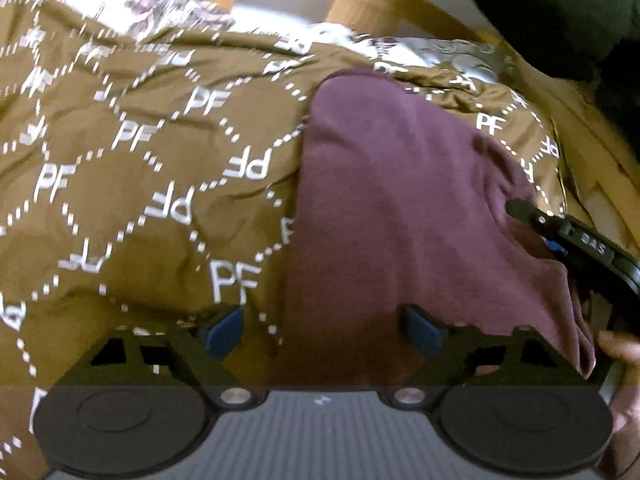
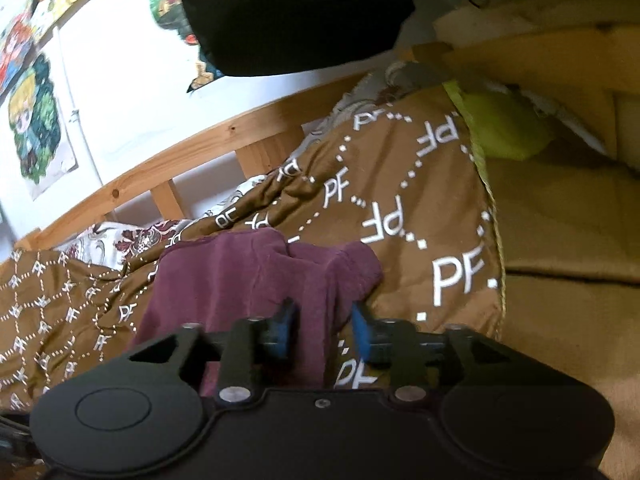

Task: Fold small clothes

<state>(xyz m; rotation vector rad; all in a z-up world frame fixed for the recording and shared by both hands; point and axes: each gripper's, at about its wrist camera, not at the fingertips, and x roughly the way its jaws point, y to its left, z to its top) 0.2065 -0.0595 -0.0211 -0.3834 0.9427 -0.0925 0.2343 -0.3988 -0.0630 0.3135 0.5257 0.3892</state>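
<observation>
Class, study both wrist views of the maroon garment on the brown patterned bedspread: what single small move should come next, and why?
Probably close the right gripper on the maroon garment. Its near edge lies between the blue fingers, which stand apart and do not pinch it. The left gripper is open too, so nothing holds the cloth on the bedspread for a fold.

Maroon garment, soft knit, partly folded, creased, lying on brown PF-patterned bedspread.
</observation>
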